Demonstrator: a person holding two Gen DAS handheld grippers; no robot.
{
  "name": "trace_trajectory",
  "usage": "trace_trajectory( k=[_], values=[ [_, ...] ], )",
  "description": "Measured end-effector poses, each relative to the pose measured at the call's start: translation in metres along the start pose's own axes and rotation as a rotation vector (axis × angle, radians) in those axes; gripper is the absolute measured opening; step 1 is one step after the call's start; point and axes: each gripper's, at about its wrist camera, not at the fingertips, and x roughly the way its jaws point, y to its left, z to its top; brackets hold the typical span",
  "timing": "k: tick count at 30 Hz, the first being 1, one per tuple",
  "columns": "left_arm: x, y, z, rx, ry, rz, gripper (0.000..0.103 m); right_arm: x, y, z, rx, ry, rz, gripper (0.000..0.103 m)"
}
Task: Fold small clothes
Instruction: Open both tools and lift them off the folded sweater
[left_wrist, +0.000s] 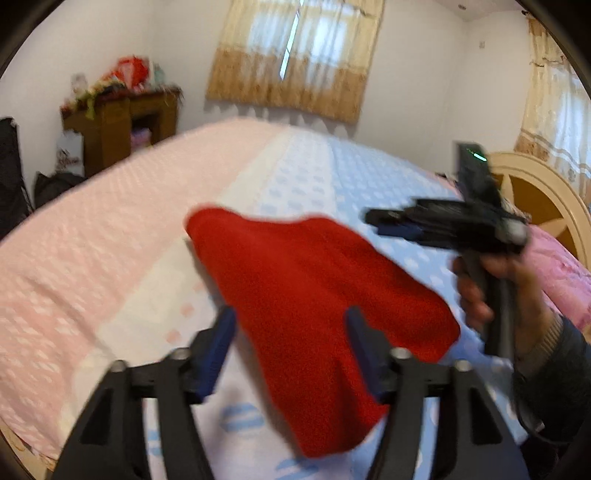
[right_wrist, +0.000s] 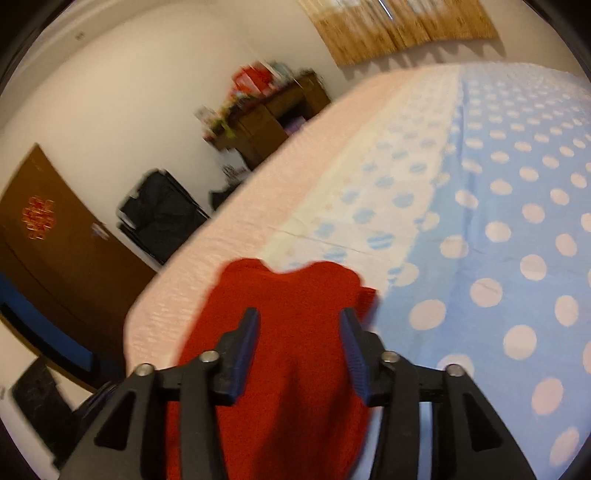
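A small red garment (left_wrist: 314, 273) lies spread on the bed (left_wrist: 92, 240), across the white and blue dotted stripes near the front edge. My left gripper (left_wrist: 290, 314) stands open above its near part, blue pads apart on either side and not pressing the cloth. A hand (left_wrist: 491, 288) holds my right gripper (left_wrist: 375, 223) at the garment's right, raised above the bedspread. In the right wrist view the right gripper (right_wrist: 299, 314) is open, with the red garment (right_wrist: 288, 288) showing between and below its fingers, not pinched. Both views are blurred.
The bedspread (right_wrist: 498, 221) runs in pink, white and blue dotted bands. A wooden cabinet (left_wrist: 122, 122) piled with items stands at the back left wall. A cream headboard (left_wrist: 535, 192) is on the right. Dark bags (right_wrist: 159, 210) and a brown door (right_wrist: 44, 236) are beside the bed.
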Motion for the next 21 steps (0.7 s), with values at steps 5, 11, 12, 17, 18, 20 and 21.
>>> trace_trajectory(
  k=[5, 11, 12, 17, 18, 20, 21],
  values=[
    [0.022, 0.014, -0.001, -0.018, 0.051, 0.082, 0.076, -0.014, 0.034, -0.033, -0.022, 0.084, 0.175, 0.063],
    [0.037, 0.022, -0.022, -0.035, 0.121, 0.106, 0.082, 0.004, 0.017, -0.085, 0.016, 0.182, 0.071, 0.058],
    [0.036, 0.022, -0.026, -0.04, 0.115, 0.107, 0.082, -0.001, 0.016, -0.087, 0.039, 0.167, 0.085, 0.058],
    [0.006, 0.018, -0.023, -0.04, 0.061, 0.105, 0.086, -0.044, 0.046, -0.088, -0.004, 0.044, -0.018, 0.064],
    [0.005, 0.018, -0.02, -0.038, 0.055, 0.114, 0.088, -0.051, 0.053, -0.088, -0.029, 0.017, -0.049, 0.068],
    [-0.008, 0.015, -0.017, -0.017, 0.017, 0.137, 0.092, -0.068, 0.075, -0.09, -0.103, -0.059, -0.186, 0.071],
    [-0.014, 0.013, -0.015, -0.01, -0.003, 0.143, 0.093, -0.074, 0.081, -0.091, -0.124, -0.088, -0.228, 0.071]
  ],
)
